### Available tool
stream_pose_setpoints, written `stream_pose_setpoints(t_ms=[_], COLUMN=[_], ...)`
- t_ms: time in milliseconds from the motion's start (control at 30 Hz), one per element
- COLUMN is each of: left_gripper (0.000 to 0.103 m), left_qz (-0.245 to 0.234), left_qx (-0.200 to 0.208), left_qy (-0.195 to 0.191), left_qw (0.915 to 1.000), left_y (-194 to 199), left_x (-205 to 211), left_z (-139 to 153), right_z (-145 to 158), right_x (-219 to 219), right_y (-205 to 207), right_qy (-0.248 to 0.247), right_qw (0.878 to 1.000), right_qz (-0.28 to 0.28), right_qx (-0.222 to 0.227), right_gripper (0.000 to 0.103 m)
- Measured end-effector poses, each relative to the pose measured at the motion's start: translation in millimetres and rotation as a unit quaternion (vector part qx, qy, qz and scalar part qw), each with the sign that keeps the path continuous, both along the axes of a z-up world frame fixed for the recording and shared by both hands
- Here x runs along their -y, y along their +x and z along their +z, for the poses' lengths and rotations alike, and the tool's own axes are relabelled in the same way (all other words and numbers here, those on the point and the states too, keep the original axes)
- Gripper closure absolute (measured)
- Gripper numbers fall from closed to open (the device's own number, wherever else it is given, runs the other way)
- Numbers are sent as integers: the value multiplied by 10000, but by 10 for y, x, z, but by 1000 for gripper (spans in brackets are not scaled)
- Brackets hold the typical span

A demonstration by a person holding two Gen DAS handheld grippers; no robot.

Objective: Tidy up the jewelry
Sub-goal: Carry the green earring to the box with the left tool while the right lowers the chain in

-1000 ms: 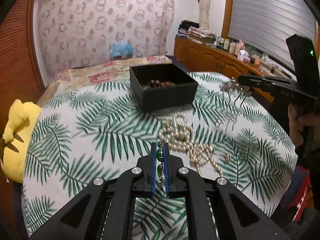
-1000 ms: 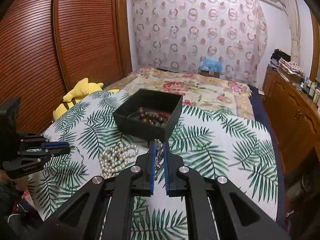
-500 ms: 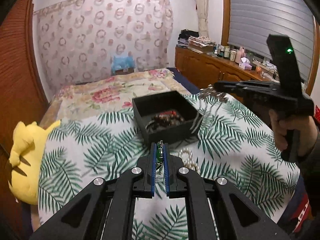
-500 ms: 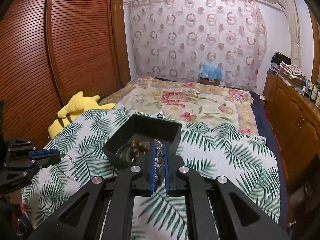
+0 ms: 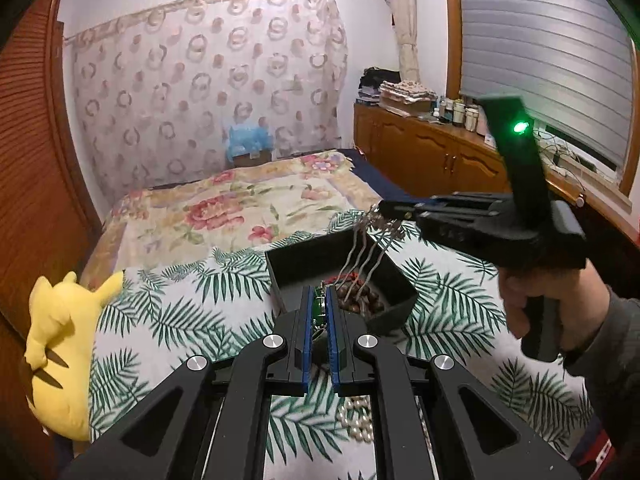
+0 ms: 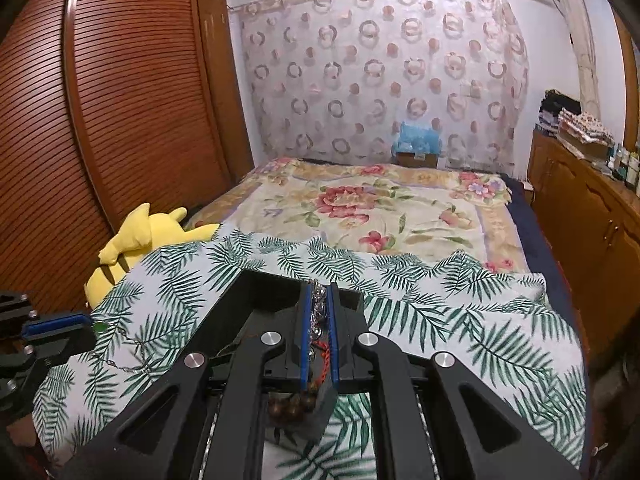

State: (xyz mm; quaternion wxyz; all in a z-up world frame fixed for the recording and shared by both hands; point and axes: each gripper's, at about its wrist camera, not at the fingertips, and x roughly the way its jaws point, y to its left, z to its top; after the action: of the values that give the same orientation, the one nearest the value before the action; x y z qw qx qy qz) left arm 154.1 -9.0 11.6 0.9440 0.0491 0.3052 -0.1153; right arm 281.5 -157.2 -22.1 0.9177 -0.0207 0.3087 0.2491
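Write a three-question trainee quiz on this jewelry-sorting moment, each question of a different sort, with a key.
1. True or false: the right gripper holds the silver hair comb over the black box.
2. Multiple choice: what does the left gripper grip? A) pearl necklace B) green bead piece C) nothing
3. Fill in: the pearl necklace lies on the ____-print cloth, outside the box.

Key: 1 true; 2 B, the green bead piece; 3 leaf.

Left claw hides most of the pearl necklace, apparently.
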Motion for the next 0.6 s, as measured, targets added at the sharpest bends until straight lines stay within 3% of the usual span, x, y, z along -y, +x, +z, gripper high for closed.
stream_pose_setpoints(t_ms=[233, 600], left_gripper=[97, 97], left_qz=[31, 149], left_qx=[-14, -138], left_qy=[54, 5], left_qw=[10000, 9998], left_y=[192, 431], left_x=[47, 31], left_z=[43, -26], right_z=[-206, -238], right_x=[-58, 214], right_y=[169, 110], right_qy=[153, 259], right_qw=[9992, 9992], right_qz=[157, 169], right_qx=[-325, -257], right_gripper=[93, 92])
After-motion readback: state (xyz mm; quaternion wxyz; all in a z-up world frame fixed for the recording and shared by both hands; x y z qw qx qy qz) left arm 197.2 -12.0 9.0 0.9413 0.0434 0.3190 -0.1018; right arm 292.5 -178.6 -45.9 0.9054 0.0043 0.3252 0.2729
